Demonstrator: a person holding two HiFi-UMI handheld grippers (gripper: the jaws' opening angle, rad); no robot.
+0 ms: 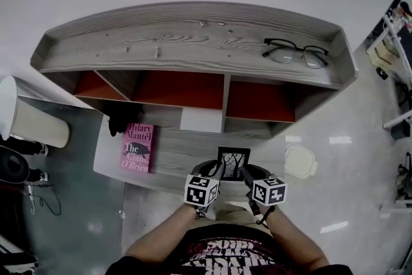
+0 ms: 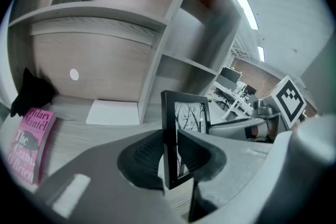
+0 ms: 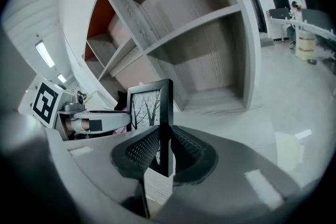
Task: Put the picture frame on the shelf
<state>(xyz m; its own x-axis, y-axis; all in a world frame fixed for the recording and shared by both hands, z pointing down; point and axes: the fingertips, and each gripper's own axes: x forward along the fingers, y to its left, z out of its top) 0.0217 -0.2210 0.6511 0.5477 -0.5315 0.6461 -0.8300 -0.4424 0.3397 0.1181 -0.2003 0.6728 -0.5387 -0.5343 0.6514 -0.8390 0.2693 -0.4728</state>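
Note:
A small black picture frame [image 1: 233, 160] with a bare-tree print stands upright, held between both grippers above the lower shelf board. My left gripper [image 1: 217, 169] is shut on its left edge, the pads clamping the frame [image 2: 186, 123] in the left gripper view. On the opposite edge my right gripper [image 1: 246, 172] is shut, and the frame [image 3: 149, 107] rises between its pads in the right gripper view. The grey wooden shelf unit [image 1: 193, 42] with red back panels stands in front, its compartments open toward me.
A pink book [image 1: 137, 147] lies flat at the left of the lower board, with a black object [image 1: 122, 119] behind it. A white block [image 1: 201, 119] sits at the back. Glasses [image 1: 296, 52] rest on the shelf top. A white bin [image 1: 32, 119] stands left, a pale lid [image 1: 300, 161] lies right.

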